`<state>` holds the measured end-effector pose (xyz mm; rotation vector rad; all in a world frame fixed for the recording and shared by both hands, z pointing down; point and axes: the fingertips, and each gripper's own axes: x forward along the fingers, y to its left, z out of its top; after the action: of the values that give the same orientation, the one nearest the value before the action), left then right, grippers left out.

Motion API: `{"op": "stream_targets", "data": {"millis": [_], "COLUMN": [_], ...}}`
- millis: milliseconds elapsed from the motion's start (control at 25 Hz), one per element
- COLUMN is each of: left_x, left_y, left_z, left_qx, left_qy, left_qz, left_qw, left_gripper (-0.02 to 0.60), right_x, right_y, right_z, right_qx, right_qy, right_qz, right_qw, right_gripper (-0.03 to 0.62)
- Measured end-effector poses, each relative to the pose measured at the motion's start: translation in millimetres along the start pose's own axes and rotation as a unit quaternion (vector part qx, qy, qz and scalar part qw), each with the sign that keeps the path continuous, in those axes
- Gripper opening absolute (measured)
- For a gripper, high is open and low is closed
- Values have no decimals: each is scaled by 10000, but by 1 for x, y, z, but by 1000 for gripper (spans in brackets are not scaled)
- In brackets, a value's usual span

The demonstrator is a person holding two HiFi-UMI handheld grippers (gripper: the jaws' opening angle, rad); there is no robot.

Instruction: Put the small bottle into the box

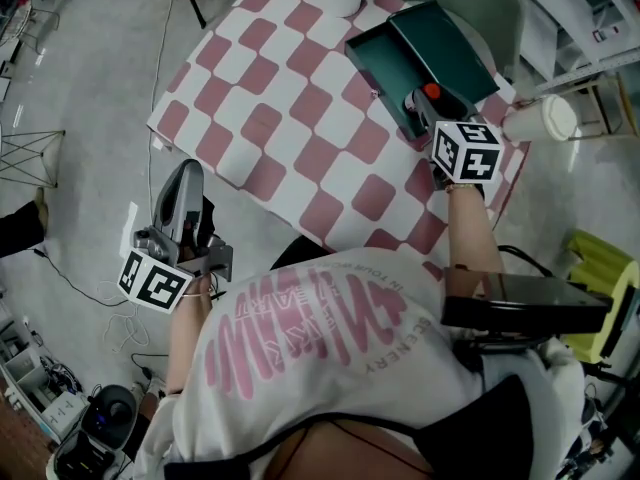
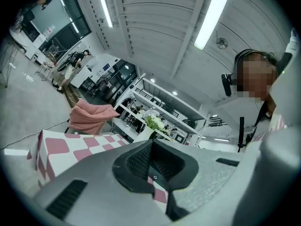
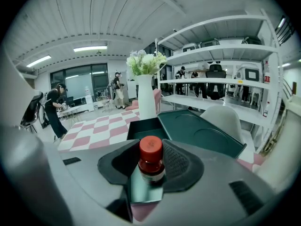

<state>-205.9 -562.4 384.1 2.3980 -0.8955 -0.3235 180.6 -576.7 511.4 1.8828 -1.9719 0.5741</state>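
A small bottle with a red cap stands upright between the jaws of my right gripper, which is shut on it. In the head view the right gripper hovers at the near right corner of the dark green box, whose lid lies open to the right. In the right gripper view the box is just beyond the bottle. My left gripper hangs off the table's left edge, over the floor. Its jaws are shut with nothing in them.
The table has a pink and white checked cloth. A white vase with flowers stands behind the box. A white round container sits right of the table, a black armrest by my right elbow. Shelves stand at the back right.
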Motion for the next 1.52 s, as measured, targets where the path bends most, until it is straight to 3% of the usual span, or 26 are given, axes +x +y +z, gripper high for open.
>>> {"op": "stream_targets", "data": {"millis": [400, 760, 880, 1080, 1280, 1520], "left_x": [-2, -5, -6, -14, -20, -43], "left_y": [7, 4, -1, -26, -40, -42], "left_z": [-3, -3, -2, 3, -4, -7], "left_qx": [10, 58, 221, 507, 1148, 1244], "left_qy": [56, 79, 25, -270, -59, -37], "left_qz": [95, 78, -32, -599, -665, -525], "left_qw": [9999, 9999, 9997, 9966, 9911, 9908], "left_gripper": [8, 8, 8, 8, 8, 9], "right_x": [5, 2, 3, 4, 6, 7], "right_y": [6, 8, 9, 9, 8, 8], "right_z": [-6, -6, -7, -9, -12, -14], "right_qx": [-374, -392, -437, -449, -399, -679], "right_qy": [47, 36, 123, 245, 284, 351], "right_qz": [-103, -205, -167, -71, 64, 99], "right_qw": [9992, 9990, 9988, 9987, 9988, 9970], "right_gripper": [147, 147, 146, 146, 149, 165]}}
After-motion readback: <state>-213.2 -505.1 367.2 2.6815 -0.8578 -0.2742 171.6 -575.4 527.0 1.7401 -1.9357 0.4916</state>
